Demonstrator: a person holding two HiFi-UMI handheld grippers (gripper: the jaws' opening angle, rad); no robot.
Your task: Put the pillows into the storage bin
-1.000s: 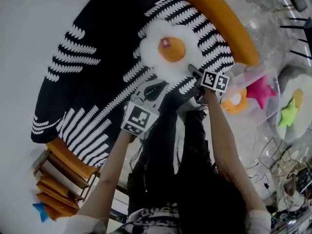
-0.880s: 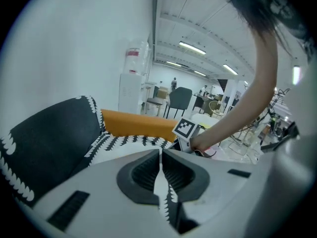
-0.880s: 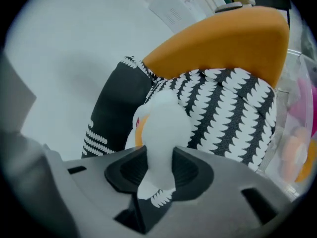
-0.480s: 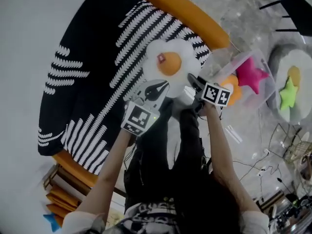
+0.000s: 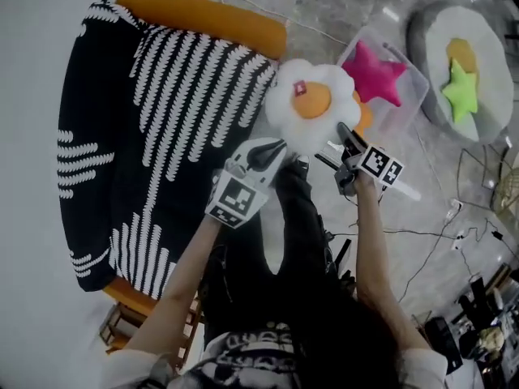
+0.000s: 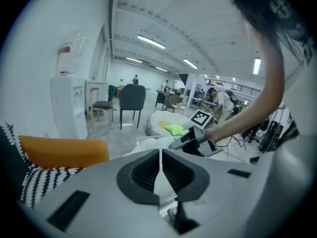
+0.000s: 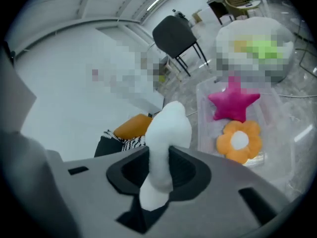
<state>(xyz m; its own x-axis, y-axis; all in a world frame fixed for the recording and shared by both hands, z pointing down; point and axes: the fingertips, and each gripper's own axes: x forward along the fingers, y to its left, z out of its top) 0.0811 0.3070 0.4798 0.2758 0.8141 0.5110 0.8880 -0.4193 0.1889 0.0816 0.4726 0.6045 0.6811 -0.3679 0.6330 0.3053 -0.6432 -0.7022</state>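
Egg pillow (image 5: 312,104) is off the striped blanket (image 5: 146,136) where it lay a second ago. It's now past the sofa (image 5: 203,19) end, at the storage bin's (image 5: 412,83) sofa-side corner. Left tool (image 5: 272,148) pinches the white rim, jaws nearly together. Right tool (image 5: 336,147) has just been closing and is clamped on the rim too. Bin top is open: pink star (image 5: 375,75) and orange flower (image 7: 240,140) inside, bare bottom beside them. Yolk faces up; pillow is roundish, no clear long axis.
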